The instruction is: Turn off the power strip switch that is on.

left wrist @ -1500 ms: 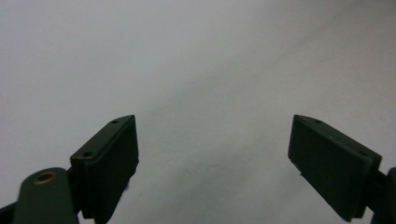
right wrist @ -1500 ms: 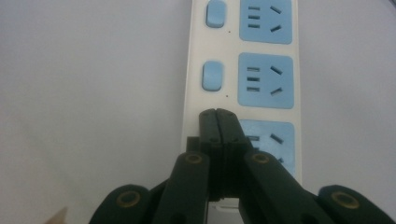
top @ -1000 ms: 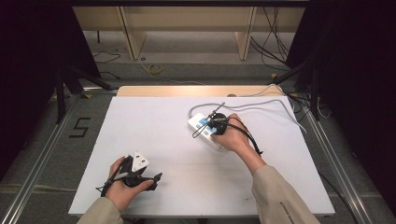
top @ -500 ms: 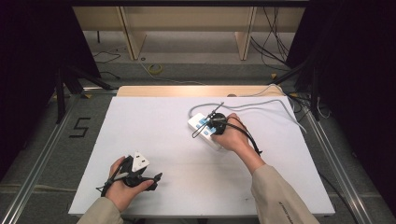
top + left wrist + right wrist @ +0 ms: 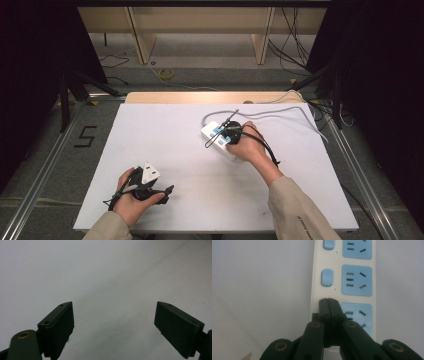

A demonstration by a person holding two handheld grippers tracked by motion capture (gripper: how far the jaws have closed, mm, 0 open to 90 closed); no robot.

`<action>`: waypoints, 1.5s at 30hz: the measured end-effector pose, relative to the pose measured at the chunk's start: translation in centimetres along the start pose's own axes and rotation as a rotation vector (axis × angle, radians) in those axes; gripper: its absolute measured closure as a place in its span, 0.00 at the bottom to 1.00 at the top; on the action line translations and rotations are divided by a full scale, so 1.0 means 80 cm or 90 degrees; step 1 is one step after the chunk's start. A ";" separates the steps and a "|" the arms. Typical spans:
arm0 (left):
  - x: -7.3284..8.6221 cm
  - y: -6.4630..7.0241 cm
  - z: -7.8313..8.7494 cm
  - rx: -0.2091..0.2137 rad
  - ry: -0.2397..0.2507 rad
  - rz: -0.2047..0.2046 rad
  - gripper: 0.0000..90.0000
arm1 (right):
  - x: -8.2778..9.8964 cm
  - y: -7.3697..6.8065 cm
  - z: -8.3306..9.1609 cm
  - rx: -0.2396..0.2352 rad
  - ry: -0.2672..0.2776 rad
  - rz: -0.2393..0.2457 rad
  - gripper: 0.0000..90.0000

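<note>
Pressing a switch, by the look: right gripper (image 5: 328, 301), jaws pressed together, tip on power strip (image 5: 344, 277). Left gripper (image 5: 115, 322) spread, idle. Next: release cleanly upward.

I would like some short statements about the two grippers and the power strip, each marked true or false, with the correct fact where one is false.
1. The right gripper has its jaws pressed together. True.
2. The left gripper holds a plug. False: its jaws stand wide apart over the bare white table.
3. The power strip has blue sockets and blue switches. True.
4. The power strip lies at the table's left edge. False: in the high view it lies right of the middle, under the right hand.
5. A grey cable leads from the strip toward the far right. True.
</note>
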State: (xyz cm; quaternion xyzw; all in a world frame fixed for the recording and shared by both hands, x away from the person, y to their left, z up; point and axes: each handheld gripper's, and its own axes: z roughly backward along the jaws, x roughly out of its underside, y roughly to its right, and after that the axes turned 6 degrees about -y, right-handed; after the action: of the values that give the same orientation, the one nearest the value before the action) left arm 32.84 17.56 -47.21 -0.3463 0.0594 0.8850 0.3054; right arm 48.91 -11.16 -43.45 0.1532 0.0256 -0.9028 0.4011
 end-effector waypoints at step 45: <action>0.000 0.002 -0.002 0.003 0.000 -0.001 0.18 | 0.002 0.000 -0.001 -0.002 0.003 -0.003 1.00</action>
State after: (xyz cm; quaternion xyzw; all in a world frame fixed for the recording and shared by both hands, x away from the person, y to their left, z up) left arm 32.86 17.40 -47.31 -0.3455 0.0613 0.8847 0.3070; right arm 48.84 -11.28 -43.57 0.1546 0.0287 -0.9034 0.3989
